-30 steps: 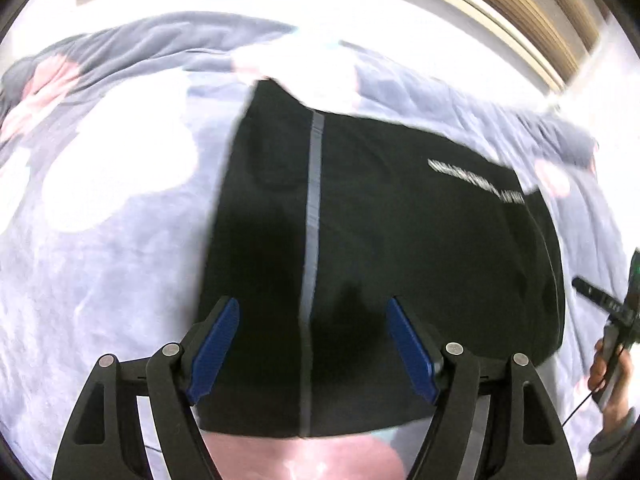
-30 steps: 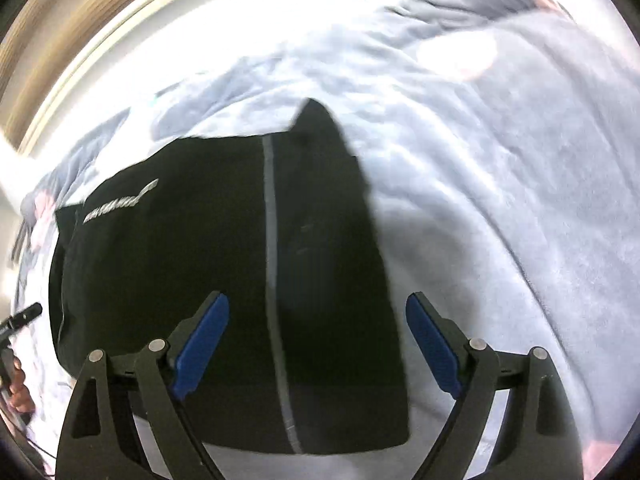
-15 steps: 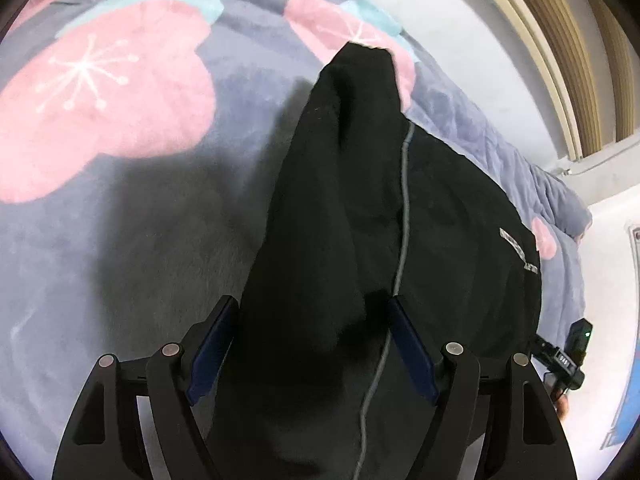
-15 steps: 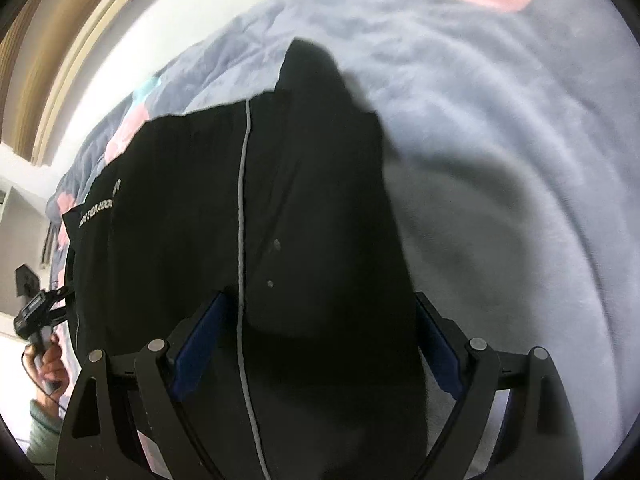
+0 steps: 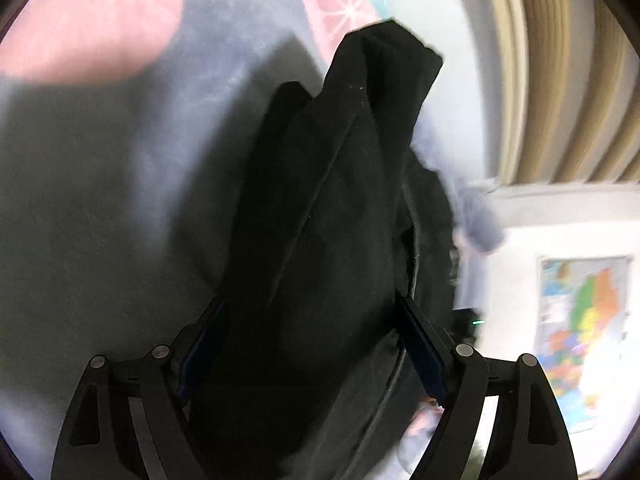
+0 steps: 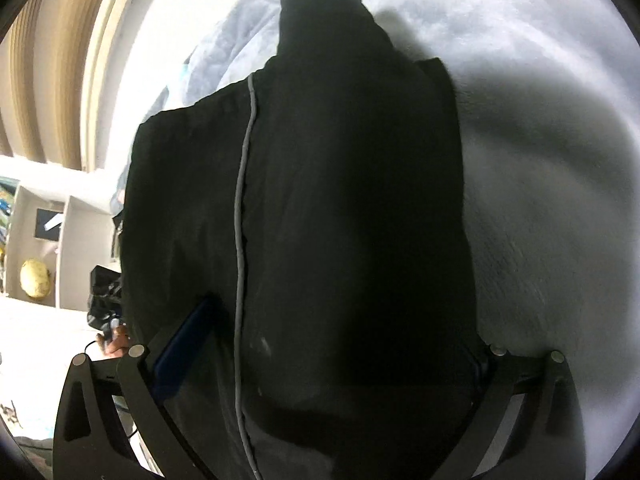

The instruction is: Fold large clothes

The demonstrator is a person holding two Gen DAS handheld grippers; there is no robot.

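- The black garment point(image 6: 344, 208) lies on the grey fleece blanket point(image 6: 552, 184) already doubled into a long, narrow stack; in the right wrist view a thin grey piping line point(image 6: 240, 216) runs along its length, and a narrower end sticks out towards the blanket's far edge.
- The lengthwise folds look done, judging by the layered edges in the left wrist view; a crosswise fold and a final tidy seem to be what remains.
- Left gripper point(image 5: 312, 344): jaws opening, with the bunched cloth filling the gap between the blue pads point(image 5: 420, 344); whether they press it cannot be told.
- Right gripper point(image 6: 324, 360): jaws opening to their widest, straddling the stack; the cloth hides its right pad, so contact cannot be told.
- Around: pink flower prints point(image 5: 80, 20) on the blanket, tan curtains point(image 5: 560, 72), a wall map point(image 5: 584, 336), white shelving point(image 6: 44, 240).
- Nothing lies across the garment; the soft, rumpled blanket beneath may let layers drag.
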